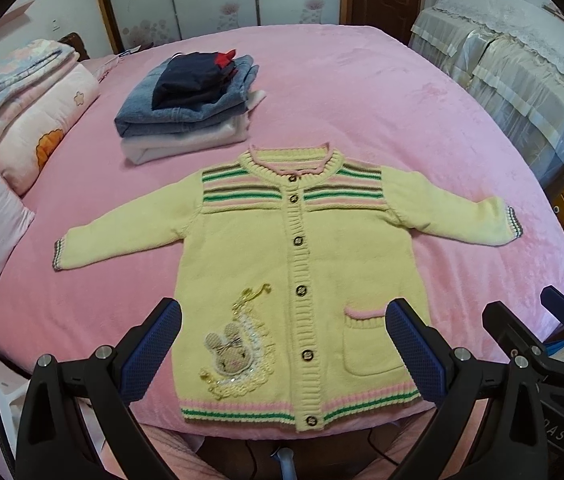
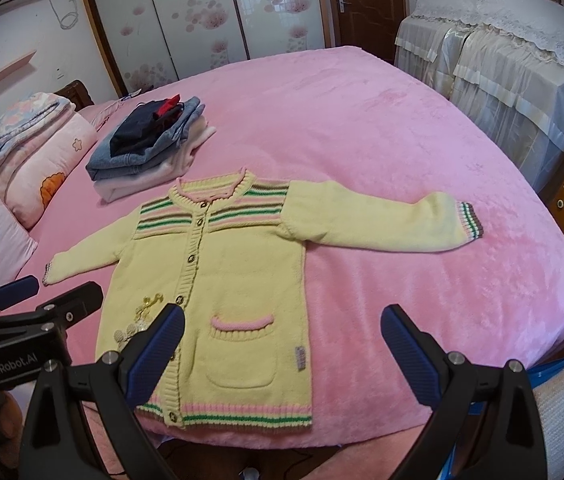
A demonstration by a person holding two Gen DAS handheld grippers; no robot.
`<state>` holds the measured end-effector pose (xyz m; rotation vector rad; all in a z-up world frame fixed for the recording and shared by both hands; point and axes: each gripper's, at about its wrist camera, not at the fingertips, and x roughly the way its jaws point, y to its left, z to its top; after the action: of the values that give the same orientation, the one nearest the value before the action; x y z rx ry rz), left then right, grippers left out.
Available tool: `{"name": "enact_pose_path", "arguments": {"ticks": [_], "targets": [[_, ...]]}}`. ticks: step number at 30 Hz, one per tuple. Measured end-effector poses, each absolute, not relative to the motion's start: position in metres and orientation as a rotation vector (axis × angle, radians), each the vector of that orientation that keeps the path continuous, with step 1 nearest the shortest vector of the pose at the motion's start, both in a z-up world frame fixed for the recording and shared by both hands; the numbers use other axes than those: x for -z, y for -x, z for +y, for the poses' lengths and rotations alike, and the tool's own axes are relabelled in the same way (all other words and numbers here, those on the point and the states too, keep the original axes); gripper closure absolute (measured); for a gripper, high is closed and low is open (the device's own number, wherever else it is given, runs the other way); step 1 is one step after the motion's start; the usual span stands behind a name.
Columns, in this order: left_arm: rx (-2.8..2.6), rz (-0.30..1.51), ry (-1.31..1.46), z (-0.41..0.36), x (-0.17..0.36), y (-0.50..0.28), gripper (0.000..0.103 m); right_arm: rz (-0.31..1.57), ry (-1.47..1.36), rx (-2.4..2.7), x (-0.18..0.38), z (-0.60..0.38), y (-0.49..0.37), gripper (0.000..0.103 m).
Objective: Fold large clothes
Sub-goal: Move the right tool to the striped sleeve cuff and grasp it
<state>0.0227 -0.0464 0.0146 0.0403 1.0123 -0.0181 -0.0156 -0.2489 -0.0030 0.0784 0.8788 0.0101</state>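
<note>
One yellow knitted cardigan point(image 1: 298, 264) lies flat and face up on the pink bedspread point(image 1: 422, 120), filling the centre of the left wrist view and sitting left of centre in the right wrist view point(image 2: 218, 280). It is buttoned down the front, with both sleeves spread out to the sides. Green, pink and brown stripes cross the shoulders, and the same colours band the cuffs and hem. A pink-trimmed pocket point(image 1: 370, 340) sits on the lower front at the right of the frame, and a knitted rabbit patch point(image 1: 232, 354) on the lower front at the left of the frame.

In the right wrist view the rabbit patch is mostly covered by a gripper finger, so only its edge shows. The small label beside the pocket in that view is too blurred to read. The near edge of the bed is cut off behind the gripper frames in both views.

Six buttons can be counted along the placket in the left wrist view. One stack of folded clothes point(image 1: 190, 116) rests in the upper left, behind the cardigan and apart from it. Two grippers are seen: the left gripper point(image 1: 282, 348) and the right gripper point(image 2: 282, 352) both hang above the hem with fingers spread wide, holding nothing.
</note>
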Motion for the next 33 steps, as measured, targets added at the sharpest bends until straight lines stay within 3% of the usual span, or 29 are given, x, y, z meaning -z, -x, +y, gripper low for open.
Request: {"name": "enact_pose_path", "arguments": {"ticks": [20, 33], "targets": [[0.173, 0.863, -0.13, -0.137, -0.028, -0.082, 0.002, 0.776, -0.062, 0.105, -0.007, -0.313, -0.019, 0.004], [0.229, 0.984, -0.058, -0.181, 0.021, -0.147, 0.002, 0.793, -0.088, 0.224, 0.012, -0.369, -0.051, 0.004]]}}
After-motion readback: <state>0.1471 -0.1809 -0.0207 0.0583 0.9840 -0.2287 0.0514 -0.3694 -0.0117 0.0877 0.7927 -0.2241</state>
